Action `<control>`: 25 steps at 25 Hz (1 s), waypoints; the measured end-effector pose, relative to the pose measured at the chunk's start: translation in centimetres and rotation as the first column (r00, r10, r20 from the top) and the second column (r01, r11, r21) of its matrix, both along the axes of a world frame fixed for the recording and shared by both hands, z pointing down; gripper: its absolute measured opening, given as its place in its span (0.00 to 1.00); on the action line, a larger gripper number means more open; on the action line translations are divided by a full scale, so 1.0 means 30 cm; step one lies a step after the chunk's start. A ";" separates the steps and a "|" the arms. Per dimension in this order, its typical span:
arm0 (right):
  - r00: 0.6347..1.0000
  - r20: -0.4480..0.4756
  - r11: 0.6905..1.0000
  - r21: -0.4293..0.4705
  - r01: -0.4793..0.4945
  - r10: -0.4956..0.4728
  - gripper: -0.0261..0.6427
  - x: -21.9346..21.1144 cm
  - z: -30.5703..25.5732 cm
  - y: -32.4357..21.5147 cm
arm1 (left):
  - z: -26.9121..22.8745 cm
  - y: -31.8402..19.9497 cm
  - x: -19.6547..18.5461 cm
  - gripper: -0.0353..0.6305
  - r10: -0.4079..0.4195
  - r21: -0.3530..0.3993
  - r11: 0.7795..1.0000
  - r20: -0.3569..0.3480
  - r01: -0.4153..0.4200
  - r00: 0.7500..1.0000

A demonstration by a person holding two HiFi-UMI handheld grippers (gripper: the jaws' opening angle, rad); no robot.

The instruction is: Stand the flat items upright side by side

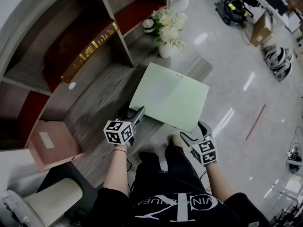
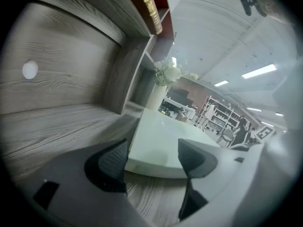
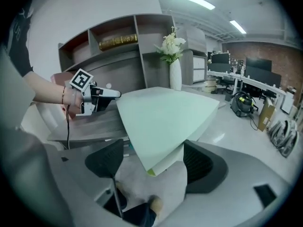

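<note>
Closest in, a person's black shirt (image 1: 175,205) fills the bottom of the head view, with both forearms reaching toward a pale green book (image 1: 170,96). Beyond the book's left side rises a wooden shelf unit (image 1: 61,41). The book lies flat on the grey wood counter (image 1: 97,100), its near right part overhanging the counter's edge. A pink box (image 1: 52,143) lies well to the book's near left, and a white vase of flowers (image 1: 164,46) stands just beyond its far corner. The left gripper (image 1: 135,113) is spread around the book's near left corner without pinching it. The right gripper (image 1: 194,132) is also spread, with the near right corner loose between its jaws.
</note>
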State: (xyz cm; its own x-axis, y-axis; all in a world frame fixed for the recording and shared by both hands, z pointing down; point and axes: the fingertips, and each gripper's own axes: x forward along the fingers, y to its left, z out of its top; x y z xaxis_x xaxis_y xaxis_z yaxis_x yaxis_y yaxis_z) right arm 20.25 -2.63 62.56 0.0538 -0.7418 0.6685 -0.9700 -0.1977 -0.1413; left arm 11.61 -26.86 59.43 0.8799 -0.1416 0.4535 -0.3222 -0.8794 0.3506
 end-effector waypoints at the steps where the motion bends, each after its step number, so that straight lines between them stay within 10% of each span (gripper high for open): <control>1: 1.000 -0.012 1.000 -0.001 0.006 -0.006 0.60 0.011 -0.001 0.002 | -0.003 0.005 -0.010 0.55 -0.007 0.005 1.000 0.001 0.007 1.000; 12: 0.974 -0.036 0.974 0.004 0.226 -0.225 0.57 0.005 -0.003 -0.044 | -0.013 0.070 -0.216 0.54 -0.233 -0.007 0.972 -0.012 0.233 0.972; 25: 0.875 -0.061 0.877 -0.010 0.480 -0.480 0.57 -0.021 0.002 -0.089 | -0.010 0.199 -0.424 0.54 -0.517 -0.043 0.856 -0.042 0.516 0.855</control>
State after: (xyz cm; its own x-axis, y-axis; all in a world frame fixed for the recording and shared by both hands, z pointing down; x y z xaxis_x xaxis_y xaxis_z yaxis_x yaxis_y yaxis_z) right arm 19.61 -5.28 62.61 -0.2702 -0.6904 0.6711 -0.9521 0.2952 -0.0797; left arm -1.13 -20.88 59.12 0.7054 -0.5694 0.4221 -0.7086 -0.5802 0.4016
